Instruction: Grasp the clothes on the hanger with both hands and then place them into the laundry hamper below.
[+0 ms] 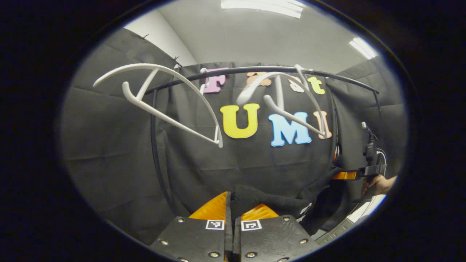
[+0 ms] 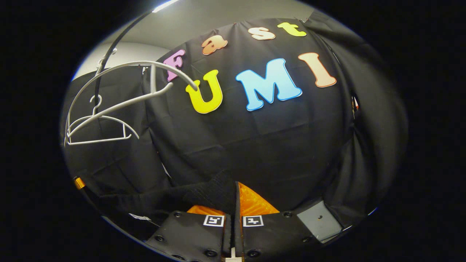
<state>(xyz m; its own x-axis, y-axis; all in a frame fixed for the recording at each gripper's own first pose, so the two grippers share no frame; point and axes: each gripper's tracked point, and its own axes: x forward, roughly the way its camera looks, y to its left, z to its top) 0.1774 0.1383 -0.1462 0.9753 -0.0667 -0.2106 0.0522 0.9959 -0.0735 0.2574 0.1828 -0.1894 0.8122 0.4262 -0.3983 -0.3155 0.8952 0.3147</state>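
Black cloth wall (image 1: 109, 145) behind a black rail (image 1: 255, 69) carrying bare white hangers (image 1: 164, 105). Black garment (image 1: 276, 202) sags between both tongs: left tongs (image 1: 230, 205) clenched on it, right tongs (image 2: 235, 198) likewise.

The right gripper (image 2: 233, 203) pinches black clothes (image 2: 174, 198) below two bare white hangers (image 2: 109, 109).

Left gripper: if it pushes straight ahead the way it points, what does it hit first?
Beyond the black garment already in the left gripper, probably the black cloth wall. The white hangers sit higher, off that line; depth is unclear.
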